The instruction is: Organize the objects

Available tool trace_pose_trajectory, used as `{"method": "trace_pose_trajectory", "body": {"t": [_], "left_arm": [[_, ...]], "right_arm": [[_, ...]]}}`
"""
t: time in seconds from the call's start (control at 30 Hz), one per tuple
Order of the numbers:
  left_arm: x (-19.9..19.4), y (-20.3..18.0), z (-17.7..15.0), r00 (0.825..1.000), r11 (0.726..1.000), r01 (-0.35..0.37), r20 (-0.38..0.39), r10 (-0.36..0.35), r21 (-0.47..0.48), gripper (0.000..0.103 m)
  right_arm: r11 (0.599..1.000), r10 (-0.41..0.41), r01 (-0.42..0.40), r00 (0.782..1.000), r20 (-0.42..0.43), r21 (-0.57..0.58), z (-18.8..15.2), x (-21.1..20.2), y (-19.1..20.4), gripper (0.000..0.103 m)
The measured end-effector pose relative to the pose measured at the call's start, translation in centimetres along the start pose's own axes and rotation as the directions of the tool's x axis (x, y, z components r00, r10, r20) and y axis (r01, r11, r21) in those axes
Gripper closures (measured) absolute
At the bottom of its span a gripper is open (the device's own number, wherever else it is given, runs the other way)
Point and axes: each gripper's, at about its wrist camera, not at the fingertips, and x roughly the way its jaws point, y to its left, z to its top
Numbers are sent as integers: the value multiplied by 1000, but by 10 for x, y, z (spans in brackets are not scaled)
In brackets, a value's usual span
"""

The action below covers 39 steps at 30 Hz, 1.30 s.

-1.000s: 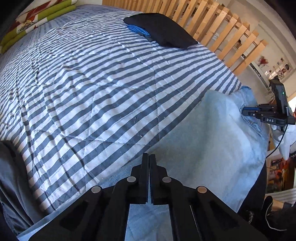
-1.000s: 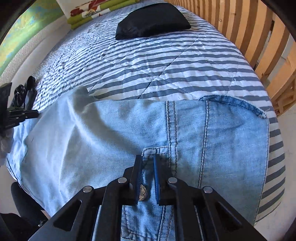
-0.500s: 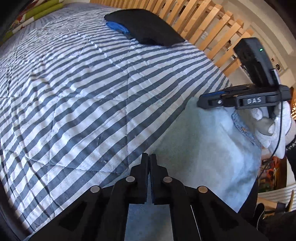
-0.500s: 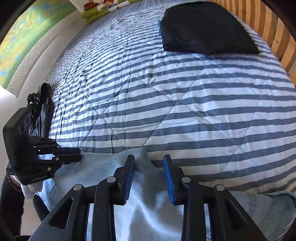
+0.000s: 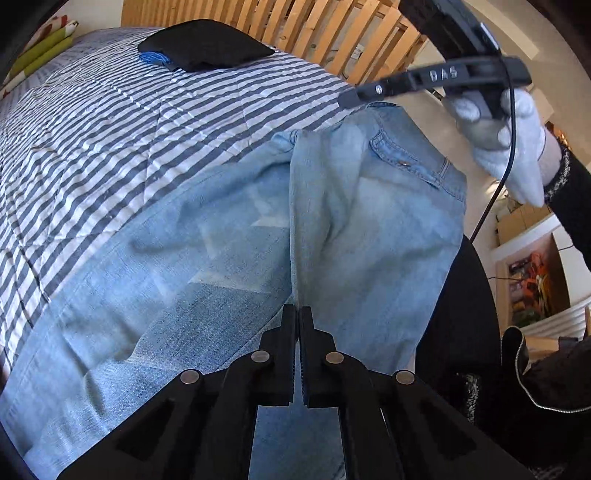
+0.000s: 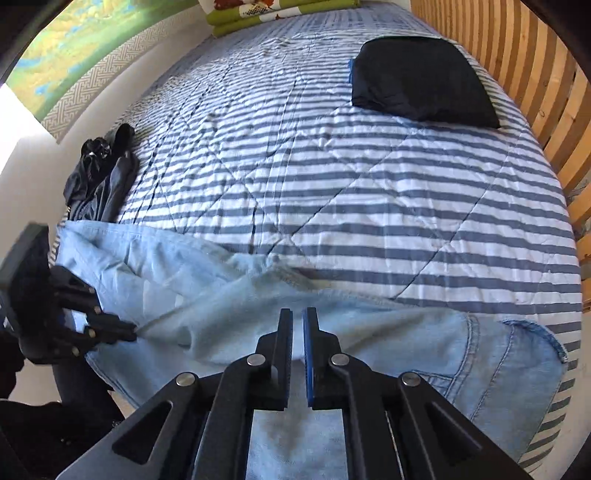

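Bed: striped grey-and-white quilt [image 6: 369,192] covers the whole surface; wooden slat rail [image 6: 535,85] runs along its far side.
Jeans: light blue denim jeans [image 5: 229,258] lie across the near edge of the quilt, partly folded over, waistband and pocket end toward the rail side, one fold lifted.
Left gripper: left gripper [image 5: 297,314] has its fingers pressed together on a raised fold of the jeans; in the right wrist view the tips pinch the cloth at the leg end [image 6: 125,328].
Right gripper: right gripper [image 6: 297,317] shows a narrow gap between its fingers, denim directly under and behind; whether cloth sits in the gap, cannot tell. Gloved hand [image 5: 509,147] holds it above the waistband.
Near things: black folded garment [image 6: 421,81] far up the quilt by the rail, well apart from the jeans; dark crumpled clothing [image 6: 99,177] at the wall-side edge, just beside the leg end.
Farther: green patterned bedding [image 6: 273,11] at the head; painted wall hanging [image 6: 74,62] beside the bed.
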Motion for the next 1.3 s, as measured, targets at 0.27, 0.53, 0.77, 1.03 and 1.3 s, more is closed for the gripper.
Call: {"method": "trace_pose_trajectory", "body": {"t": [0.27,0.53,0.77,1.03,1.3], "left_arm": [[-9,1,0,999,999,-32,38,32,13,102],[-20,6,11,995,997,-63,76,59,41,102],[-13,35,45,951,955,-288,141,276,75,102],[-38,91,65,920,932,-347,152,361,-107,89],[-184,148,-51,854,844,-360,223,470,-399,89]], "right_arm": [[981,-110,89,988,-112,-175,46,49,53,83],[925,-281,193,927,-250,-328,36,91,65,89],[930,-342,327,937,-75,-167,66,54,19,103],[980,-152,149,988,-10,-128,45,25,30,79],[951,-257,243,965,-49,-193,21,83,47,84]]}}
